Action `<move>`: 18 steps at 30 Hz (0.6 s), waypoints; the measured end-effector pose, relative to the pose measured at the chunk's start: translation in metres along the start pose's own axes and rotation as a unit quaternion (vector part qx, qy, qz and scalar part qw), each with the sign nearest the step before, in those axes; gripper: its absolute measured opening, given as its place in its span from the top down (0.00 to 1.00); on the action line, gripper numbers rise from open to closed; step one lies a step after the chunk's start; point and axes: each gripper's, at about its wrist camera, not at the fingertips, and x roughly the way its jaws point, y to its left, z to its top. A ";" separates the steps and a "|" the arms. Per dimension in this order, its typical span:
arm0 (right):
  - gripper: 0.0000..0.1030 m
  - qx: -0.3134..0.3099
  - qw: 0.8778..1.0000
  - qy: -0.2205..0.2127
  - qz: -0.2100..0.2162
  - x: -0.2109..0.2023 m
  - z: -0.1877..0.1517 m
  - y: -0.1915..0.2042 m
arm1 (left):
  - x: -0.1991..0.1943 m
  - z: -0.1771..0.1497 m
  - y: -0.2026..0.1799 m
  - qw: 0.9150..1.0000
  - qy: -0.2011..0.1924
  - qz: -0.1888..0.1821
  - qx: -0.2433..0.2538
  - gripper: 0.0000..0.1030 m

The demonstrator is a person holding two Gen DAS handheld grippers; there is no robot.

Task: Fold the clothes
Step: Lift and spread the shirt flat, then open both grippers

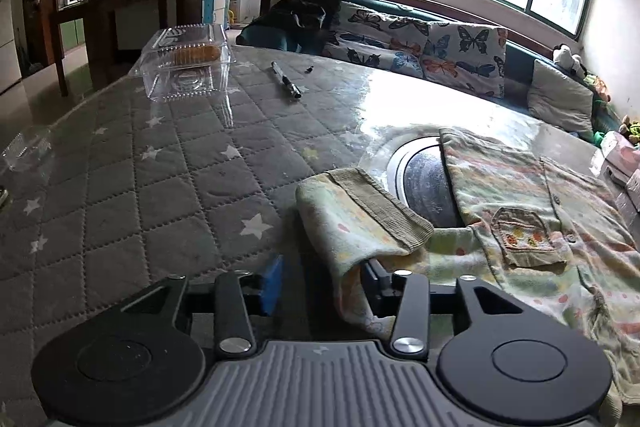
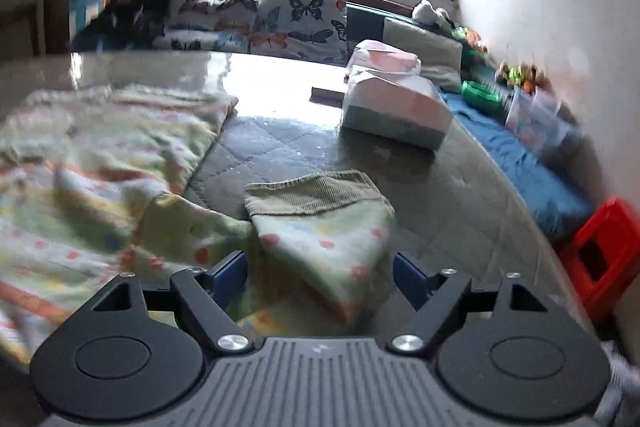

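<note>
A small pale green garment (image 1: pixel 532 211) with coloured dots, a chest pocket and olive ribbed cuffs lies spread on the quilted grey table cover (image 1: pixel 140 187). Its left sleeve (image 1: pixel 360 223) is draped over the right finger of my left gripper (image 1: pixel 320 291), whose jaws stand apart; the blue left pad (image 1: pixel 272 287) is bare. In the right wrist view the other sleeve (image 2: pixel 320 223) with its ribbed cuff lies between the wide-open fingers of my right gripper (image 2: pixel 320 279), not pinched. The garment body (image 2: pixel 100 155) lies to the left, blurred.
A clear plastic clamshell box (image 1: pixel 186 61) and a pen (image 1: pixel 286 81) lie on the far left of the table. A round inset (image 1: pixel 424 183) shows under the garment. A pink and white box (image 2: pixel 396 107) stands far right. A butterfly-print sofa (image 1: pixel 420 43) runs behind; a red crate (image 2: pixel 604 255) sits right.
</note>
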 end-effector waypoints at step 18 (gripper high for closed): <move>0.18 0.138 0.987 -0.032 -0.080 -0.048 -0.018 -0.100 | -0.008 0.009 -0.004 1.000 -0.018 0.014 0.011 0.36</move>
